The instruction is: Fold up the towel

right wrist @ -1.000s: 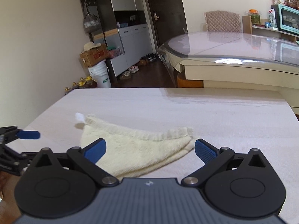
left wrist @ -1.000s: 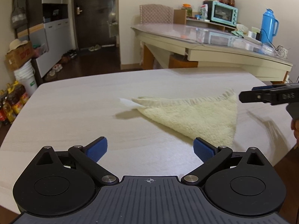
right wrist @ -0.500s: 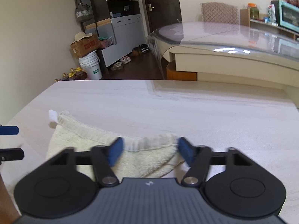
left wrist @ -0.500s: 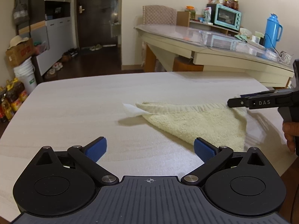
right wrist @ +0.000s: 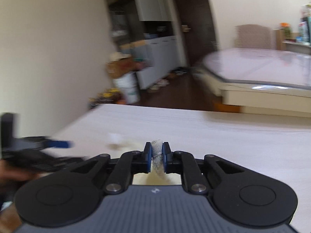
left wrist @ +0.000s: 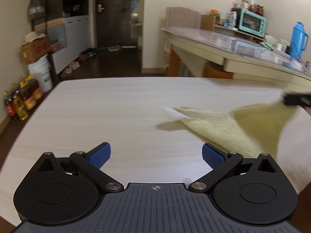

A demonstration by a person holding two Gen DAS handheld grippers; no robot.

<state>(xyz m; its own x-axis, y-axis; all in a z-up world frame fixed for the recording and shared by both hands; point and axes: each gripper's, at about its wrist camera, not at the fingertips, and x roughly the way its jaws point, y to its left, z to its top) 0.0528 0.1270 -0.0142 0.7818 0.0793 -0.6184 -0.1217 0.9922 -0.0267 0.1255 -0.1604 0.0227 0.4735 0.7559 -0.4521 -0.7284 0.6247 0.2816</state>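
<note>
A cream towel (left wrist: pixel 233 128) lies on the pale wooden table (left wrist: pixel 116 106), right of centre in the left wrist view, with a white label at its left tip. Its right corner is lifted off the table by my right gripper (left wrist: pixel 291 99), seen at the frame's right edge. In the right wrist view my right gripper (right wrist: pixel 157 155) is shut on that towel corner (right wrist: pixel 157 155); the rest of the towel hangs below, mostly hidden. My left gripper (left wrist: pixel 155 155) is open and empty above the table's near side, left of the towel. It also shows blurred in the right wrist view (right wrist: pixel 58 144).
A glass-topped table (left wrist: pixel 233 46) stands behind, with a teal oven (left wrist: pixel 252 22) and a blue flask (left wrist: pixel 298 38). On the floor at left are oil bottles (left wrist: pixel 21 101), a white bucket (left wrist: pixel 41 73) and a cardboard box (left wrist: pixel 34 48).
My right gripper closed on the towel's right corner and lifted it off the table. The towel now slopes up to the right. My left gripper stayed open.
</note>
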